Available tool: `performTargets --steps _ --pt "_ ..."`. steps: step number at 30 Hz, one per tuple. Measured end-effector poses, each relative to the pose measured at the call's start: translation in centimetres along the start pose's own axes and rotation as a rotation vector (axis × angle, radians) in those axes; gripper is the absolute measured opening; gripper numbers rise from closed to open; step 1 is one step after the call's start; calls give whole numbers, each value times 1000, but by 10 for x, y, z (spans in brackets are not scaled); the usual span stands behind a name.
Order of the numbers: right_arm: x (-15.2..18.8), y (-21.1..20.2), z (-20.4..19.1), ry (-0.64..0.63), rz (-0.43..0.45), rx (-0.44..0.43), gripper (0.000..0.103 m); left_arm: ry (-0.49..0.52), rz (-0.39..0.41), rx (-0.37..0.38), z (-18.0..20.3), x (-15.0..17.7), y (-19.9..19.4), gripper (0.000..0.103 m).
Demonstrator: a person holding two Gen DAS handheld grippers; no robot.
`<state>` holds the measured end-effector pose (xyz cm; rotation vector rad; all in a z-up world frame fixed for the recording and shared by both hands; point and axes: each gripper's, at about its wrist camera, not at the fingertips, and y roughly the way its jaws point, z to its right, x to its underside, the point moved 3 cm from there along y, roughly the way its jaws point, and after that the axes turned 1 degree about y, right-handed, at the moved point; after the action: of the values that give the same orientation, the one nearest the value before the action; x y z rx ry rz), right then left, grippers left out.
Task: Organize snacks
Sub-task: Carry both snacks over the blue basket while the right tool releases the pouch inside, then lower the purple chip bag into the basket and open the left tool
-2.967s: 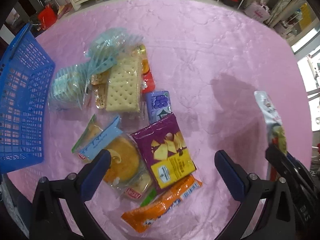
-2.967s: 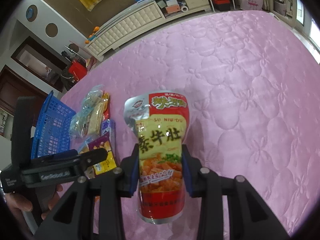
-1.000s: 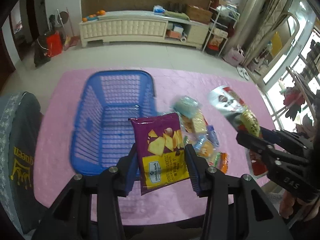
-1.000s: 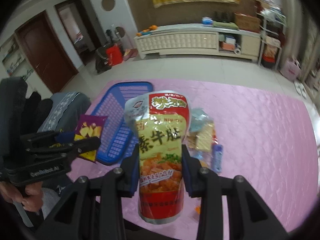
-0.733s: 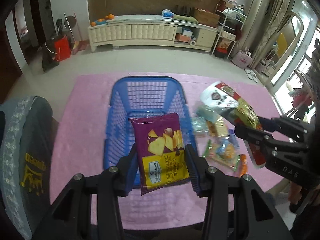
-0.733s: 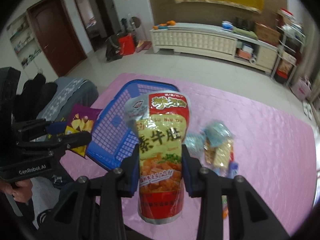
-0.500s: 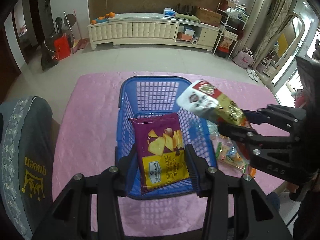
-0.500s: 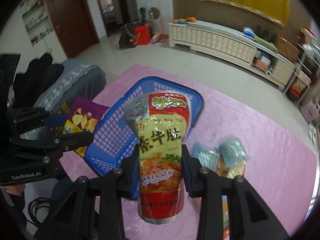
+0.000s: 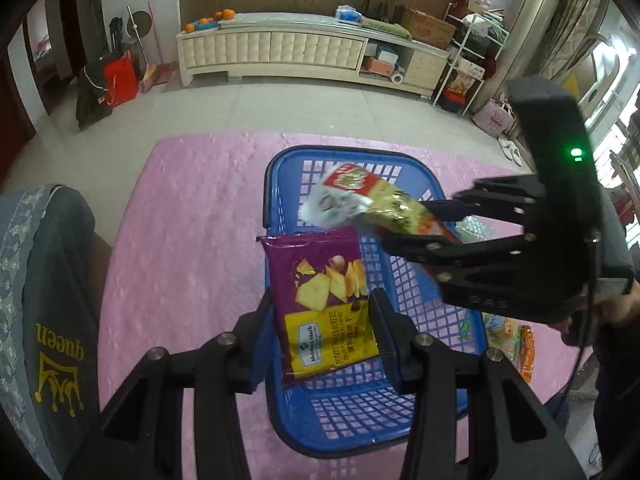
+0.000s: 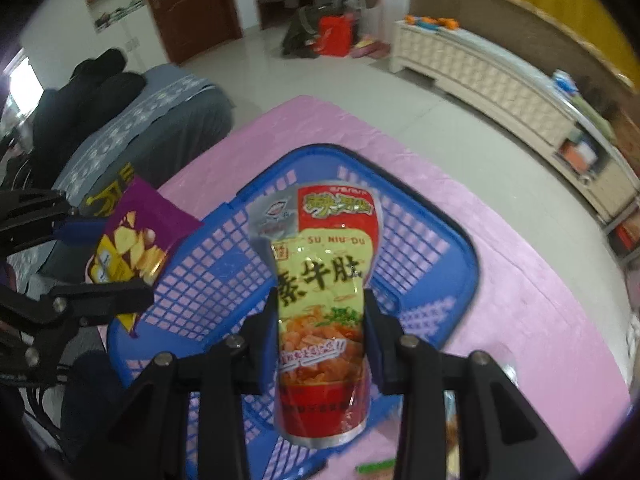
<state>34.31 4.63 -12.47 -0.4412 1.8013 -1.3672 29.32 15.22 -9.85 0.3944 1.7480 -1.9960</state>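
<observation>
Both grippers hang over the empty blue basket (image 9: 276, 184) on the pink worktop (image 9: 192, 240), the left gripper (image 9: 326, 328) pinching the purple chip bag (image 9: 320, 296) and the right gripper (image 10: 320, 344) pinching the red-and-yellow pouch (image 10: 324, 280), each poised for dropping in.

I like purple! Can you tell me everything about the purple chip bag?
The purple chip bag is a flat, shiny foil-like packet, sealed, with pictures of yellow potato crackers and a yellow label panel at its lower end. It is not lying on anything: the left gripper pinches its lower half from both sides, holding it in the air over the blue basket. Its crinkled top edge points away from the camera, close to the other packet.
</observation>
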Motion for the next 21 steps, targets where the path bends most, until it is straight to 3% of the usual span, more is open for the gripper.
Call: performTargets --steps 4,6,7,8,12,21 --pt "-5 16 -4 -80 -14 33 46 8 -10 3 -3 -3 8 42" --pt "-7 23 -3 -88 -18 59 64 8 -15 -4 -3 -3 13 42" --pt "-6 25 -2 -83 -27 53 78 9 -17 -9 -2 -3 14 42" --pt "-5 25 -1 -81 -19 70 83 9 -19 -13 -1 -2 16 42" --pt "0 8 6 -53 56 162 86 7 -31 -8 5 -2 19 42" --pt "27 -34 26 173 61 136 86 2 -23 -3 15 3 6 42"
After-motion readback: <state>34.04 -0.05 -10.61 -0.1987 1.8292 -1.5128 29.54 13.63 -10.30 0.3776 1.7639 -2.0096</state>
